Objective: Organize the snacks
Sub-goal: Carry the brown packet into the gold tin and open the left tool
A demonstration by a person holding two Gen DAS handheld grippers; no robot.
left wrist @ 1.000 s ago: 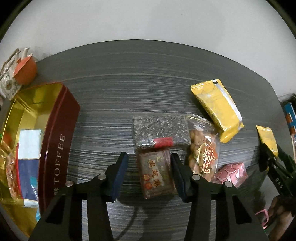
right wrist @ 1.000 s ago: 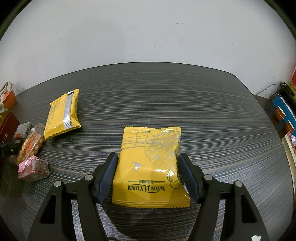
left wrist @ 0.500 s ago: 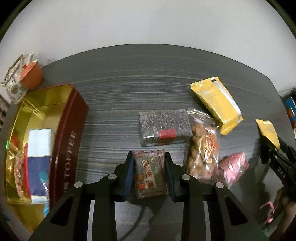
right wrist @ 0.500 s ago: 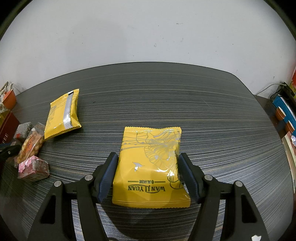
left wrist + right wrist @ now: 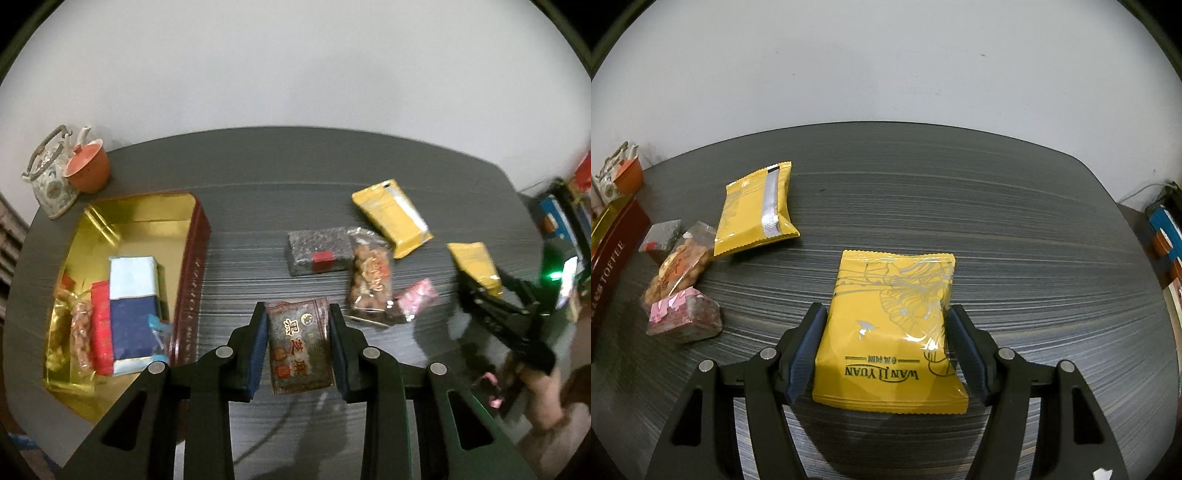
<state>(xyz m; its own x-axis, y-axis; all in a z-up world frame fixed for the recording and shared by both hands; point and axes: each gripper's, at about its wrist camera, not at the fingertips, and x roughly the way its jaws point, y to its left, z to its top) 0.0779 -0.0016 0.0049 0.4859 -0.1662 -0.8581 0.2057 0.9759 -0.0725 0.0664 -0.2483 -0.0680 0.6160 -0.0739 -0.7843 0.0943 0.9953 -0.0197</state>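
Dark table (image 5: 960, 206), scattered snack packets (image 5: 755, 210)

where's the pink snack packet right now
The pink snack packet lies on the table at the left of the right wrist view, just in front of the clear bag of nuts and beside the red toffee tin.

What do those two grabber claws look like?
Both the left gripper and right gripper are black, angular and skeleton-like, with cut-out holes, silver round rivets and dark blue pads inside the fingers. No cables or sleeves show.
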